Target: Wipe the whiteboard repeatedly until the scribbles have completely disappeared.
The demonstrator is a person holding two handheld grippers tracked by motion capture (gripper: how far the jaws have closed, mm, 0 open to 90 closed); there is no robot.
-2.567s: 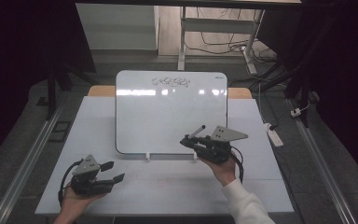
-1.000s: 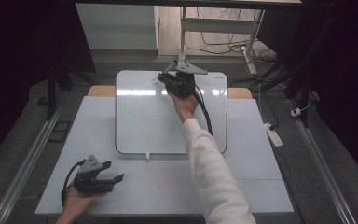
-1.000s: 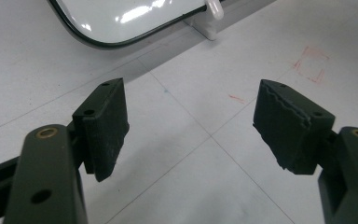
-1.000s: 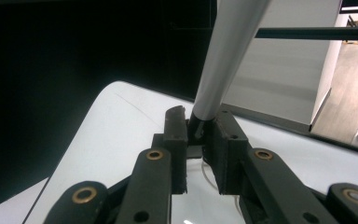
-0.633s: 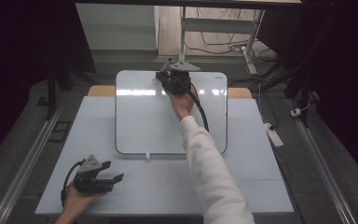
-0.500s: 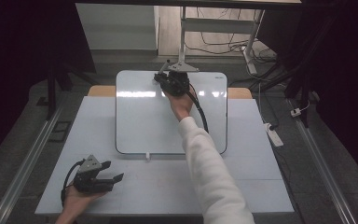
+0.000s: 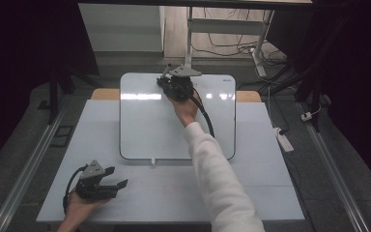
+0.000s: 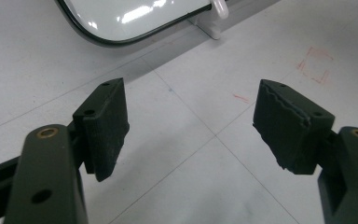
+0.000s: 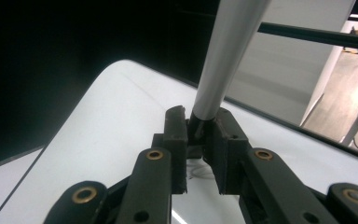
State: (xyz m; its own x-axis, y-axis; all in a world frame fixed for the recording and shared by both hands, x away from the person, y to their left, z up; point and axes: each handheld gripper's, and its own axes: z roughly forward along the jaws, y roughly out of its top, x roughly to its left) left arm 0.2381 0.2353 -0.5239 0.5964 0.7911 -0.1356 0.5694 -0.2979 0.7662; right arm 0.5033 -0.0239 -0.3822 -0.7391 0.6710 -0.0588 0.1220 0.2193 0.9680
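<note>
Left gripper [image 7: 107,182] rested at the near table [image 7: 251,193] edge, jaws wide, holding nothing. Right gripper [image 9: 199,140] was far out over the whiteboard's [image 7: 145,125] far edge, jaws clamped on a grey marker [image 9: 223,51]. Marker's long axis ran steeply up from the jaws, tip end down toward the board; right hand nearer.

Power strip [image 7: 283,139] — cables [image 7: 232,48] beyond
</note>
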